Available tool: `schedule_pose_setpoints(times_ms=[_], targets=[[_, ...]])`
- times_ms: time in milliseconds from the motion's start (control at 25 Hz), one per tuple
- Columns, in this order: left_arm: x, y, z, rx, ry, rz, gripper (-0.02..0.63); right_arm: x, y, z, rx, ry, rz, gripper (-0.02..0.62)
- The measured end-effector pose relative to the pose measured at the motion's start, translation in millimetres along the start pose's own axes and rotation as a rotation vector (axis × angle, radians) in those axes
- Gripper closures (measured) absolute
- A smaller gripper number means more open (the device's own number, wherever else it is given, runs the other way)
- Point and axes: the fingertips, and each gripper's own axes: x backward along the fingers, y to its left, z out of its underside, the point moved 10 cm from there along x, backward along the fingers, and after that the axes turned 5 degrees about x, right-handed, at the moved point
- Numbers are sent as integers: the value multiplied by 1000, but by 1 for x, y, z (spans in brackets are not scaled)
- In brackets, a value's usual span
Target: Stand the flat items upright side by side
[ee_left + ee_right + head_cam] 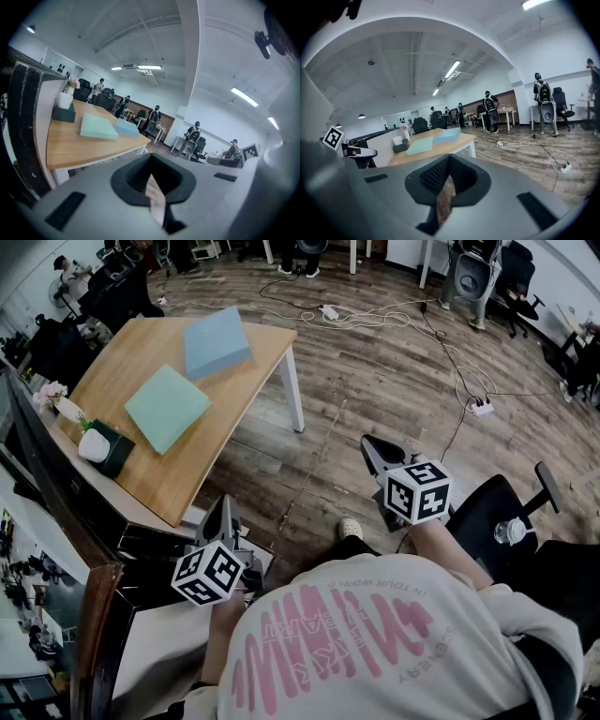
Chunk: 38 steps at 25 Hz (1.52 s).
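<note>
Two flat square pads lie on the wooden table (pixel 173 479): a green pad (pixel 167 407) nearer me and a blue pad (pixel 216 341) beyond it, corners almost touching. Both lie flat. My left gripper (pixel 223 514) is shut and empty, held low off the table's near corner. My right gripper (pixel 373 452) is also shut and empty, out over the floor to the right of the table. In the left gripper view the green pad (pixel 97 127) and blue pad (pixel 126 128) sit far ahead of the left gripper (pixel 151 174). The right gripper view shows the green pad (pixel 420 146) and blue pad (pixel 447 135) beyond the right gripper (pixel 446 180).
A dark tissue box (pixel 111 448) and a small flower vase (pixel 56 401) stand at the table's left edge. A black office chair (pixel 497 512) is at my right. Cables and a power strip (pixel 483 409) lie on the wood floor. People stand far back.
</note>
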Motion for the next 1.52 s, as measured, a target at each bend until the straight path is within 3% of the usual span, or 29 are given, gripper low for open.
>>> schedule_pose_setpoints(times_ms=[560, 840, 960, 1200, 1520], targets=[[6, 4, 5, 21, -26, -5, 602, -1, 2, 10, -15, 7, -11, 597], [2, 22, 11, 64, -14, -47, 603, -19, -8, 23, -168, 65, 15, 597], [-9, 33, 7, 83, -12, -77, 603, -38, -15, 21, -205, 90, 28, 597], [-47, 48, -13, 114, -26, -122, 603, -96, -31, 4, -178, 129, 7, 597], [-118, 52, -61, 181, -115, -167, 603, -185, -68, -56, -116, 126, -53, 597]])
